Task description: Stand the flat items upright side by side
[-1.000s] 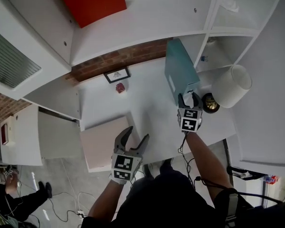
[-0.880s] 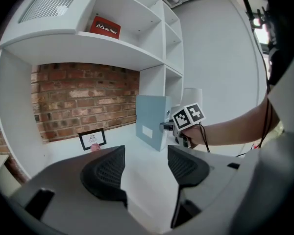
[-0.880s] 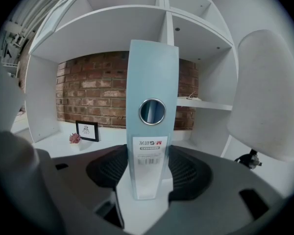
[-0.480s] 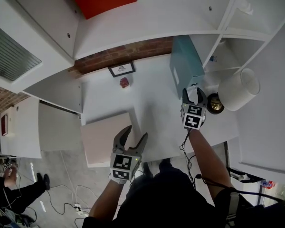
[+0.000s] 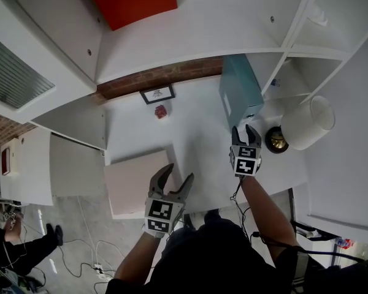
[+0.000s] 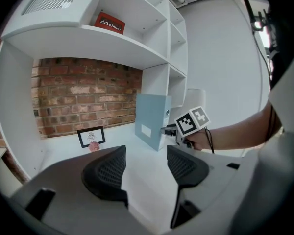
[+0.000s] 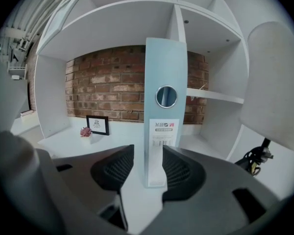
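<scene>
Right gripper view, unlike head view, showing ring-holed, labelled spine of teal binder [image 7: 165, 114], standing upright | right gripper [image 7: 148, 151] jaws just closing around it, gap showing | left gripper [image 6: 146, 153] gaping empty

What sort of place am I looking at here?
Probably a home-office or study nook: a tall pale-blue file binder stands on a white desk, under white built-in shelves, with a small black-framed picture against a brick wall.

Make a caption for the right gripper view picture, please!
The right claw, just closing, straddles the upright blue binder on the white desk.
</scene>
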Action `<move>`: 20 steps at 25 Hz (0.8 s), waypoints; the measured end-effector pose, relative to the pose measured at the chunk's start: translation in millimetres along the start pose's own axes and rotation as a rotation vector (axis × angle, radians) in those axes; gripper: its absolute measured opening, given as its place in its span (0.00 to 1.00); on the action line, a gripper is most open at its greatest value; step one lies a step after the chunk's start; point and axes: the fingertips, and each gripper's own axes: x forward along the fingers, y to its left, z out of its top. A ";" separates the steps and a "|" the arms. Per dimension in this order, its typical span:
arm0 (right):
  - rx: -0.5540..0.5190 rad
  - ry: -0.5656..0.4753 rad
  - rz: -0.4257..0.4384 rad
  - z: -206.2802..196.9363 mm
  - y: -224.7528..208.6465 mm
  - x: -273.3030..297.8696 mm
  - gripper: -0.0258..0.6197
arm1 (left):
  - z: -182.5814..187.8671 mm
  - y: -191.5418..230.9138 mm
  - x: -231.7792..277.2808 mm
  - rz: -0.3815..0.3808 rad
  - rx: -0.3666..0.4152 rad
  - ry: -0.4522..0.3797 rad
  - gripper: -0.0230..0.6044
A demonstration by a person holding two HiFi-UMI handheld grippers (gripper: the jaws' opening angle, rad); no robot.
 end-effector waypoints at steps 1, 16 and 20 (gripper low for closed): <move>-0.002 0.001 0.002 1.3 -0.4 5.6 0.32 | -1.0 2.2 -0.1 0.009 -0.007 0.004 0.45; -0.012 -0.022 0.080 12.3 -1.0 20.4 0.31 | -11.6 8.3 -0.2 0.109 -0.053 0.023 0.45; 0.008 -0.030 0.154 8.2 16.4 0.2 0.31 | -15.0 11.1 -3.6 0.131 -0.079 0.001 0.45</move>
